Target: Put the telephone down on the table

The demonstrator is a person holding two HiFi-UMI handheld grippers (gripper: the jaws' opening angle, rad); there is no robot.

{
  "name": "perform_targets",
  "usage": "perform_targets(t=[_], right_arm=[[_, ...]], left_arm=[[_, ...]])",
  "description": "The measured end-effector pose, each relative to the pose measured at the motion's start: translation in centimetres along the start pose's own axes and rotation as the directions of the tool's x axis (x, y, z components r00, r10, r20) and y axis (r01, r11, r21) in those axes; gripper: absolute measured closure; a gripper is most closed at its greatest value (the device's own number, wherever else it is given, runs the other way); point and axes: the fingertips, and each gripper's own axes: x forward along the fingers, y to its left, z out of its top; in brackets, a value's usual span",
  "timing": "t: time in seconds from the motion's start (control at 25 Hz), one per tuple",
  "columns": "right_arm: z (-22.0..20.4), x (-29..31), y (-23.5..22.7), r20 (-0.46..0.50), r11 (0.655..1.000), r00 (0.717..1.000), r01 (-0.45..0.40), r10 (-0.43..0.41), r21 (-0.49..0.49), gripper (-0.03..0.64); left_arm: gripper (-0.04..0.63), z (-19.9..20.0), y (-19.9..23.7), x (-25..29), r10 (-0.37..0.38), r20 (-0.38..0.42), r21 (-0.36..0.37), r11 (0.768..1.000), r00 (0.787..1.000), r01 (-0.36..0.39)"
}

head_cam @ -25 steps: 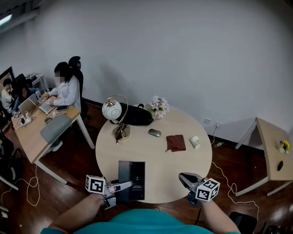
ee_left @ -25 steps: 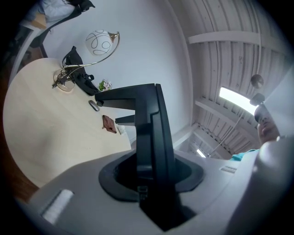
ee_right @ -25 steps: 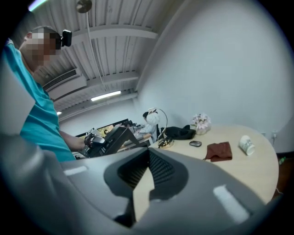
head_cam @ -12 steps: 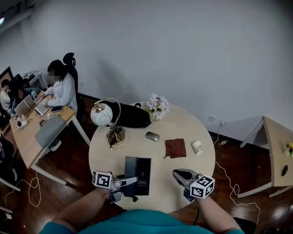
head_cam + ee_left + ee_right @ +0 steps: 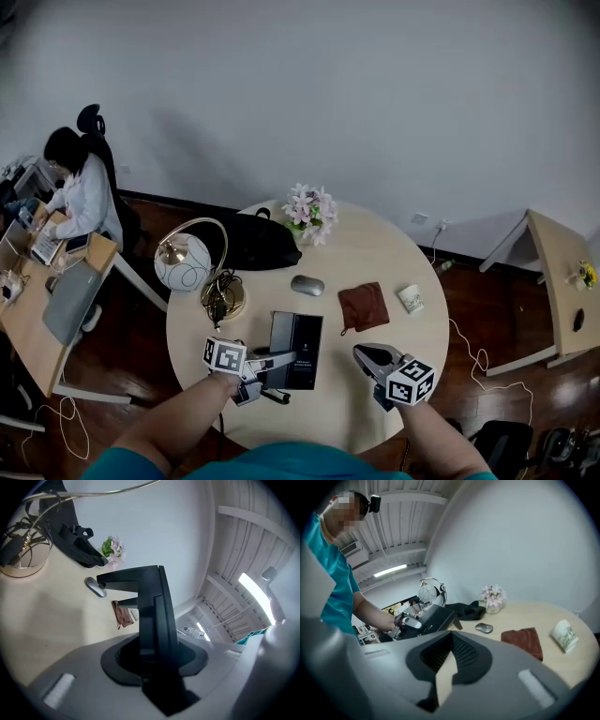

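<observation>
The telephone is a flat black slab over the near part of the round beige table. My left gripper is shut on its near edge, and the slab stretches away from the jaws toward the table's middle. In the left gripper view the telephone stands edge-on between the jaws, above the tabletop. Whether it touches the table I cannot tell. My right gripper hovers over the near right part of the table, shut and holding nothing. The right gripper view also shows the telephone in the left gripper.
On the table are a globe lamp with cables at its base, a black bag, a flower vase, a grey mouse, a brown cloth and a small cup. A person sits at a desk at the left.
Both grippers have moved forward over the table and lower. The telephone has travelled with the left gripper, from the table's near edge toward its middle.
</observation>
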Motion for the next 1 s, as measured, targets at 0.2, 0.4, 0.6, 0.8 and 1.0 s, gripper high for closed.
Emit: perform_targets(t=[0.2,0.4,0.6,0.8,1.0], right_arm=[[-0.9,1.9,-1.5,-0.031,0.999,0.999,0.036,-0.035,0.023,0.615],[-1.8,2.9,-2.1,-0.056,0.998,0.997,0.05,-0.047,0.045,0.615],[-2.3,3.4,-2.5,-0.072,0.997,0.996,0.057,-0.053,0.056,0.615],[-2.7,3.5,-2.3,-0.074,0.995,0.996,0.06,-0.054,0.077,0.615],[-2.8,3.7,-2.3,-0.078,0.995,0.995,0.061,-0.054,0.084,0.615]], left_arm=[[0.42,1.9,4.5,1.6,-0.007,-0.059,-0.02,1.0,0.998,0.005],[0.42,2.9,8.0,3.0,-0.01,-0.091,-0.041,0.999,0.996,0.006],[0.42,2.8,10.0,4.9,-0.039,-0.113,-0.059,0.998,0.993,0.032],[0.422,1.8,11.8,5.1,-0.022,-0.162,-0.016,1.0,0.986,0.02],[0.412,1.5,12.8,4.9,0.067,-0.203,0.042,0.997,0.977,-0.06]])
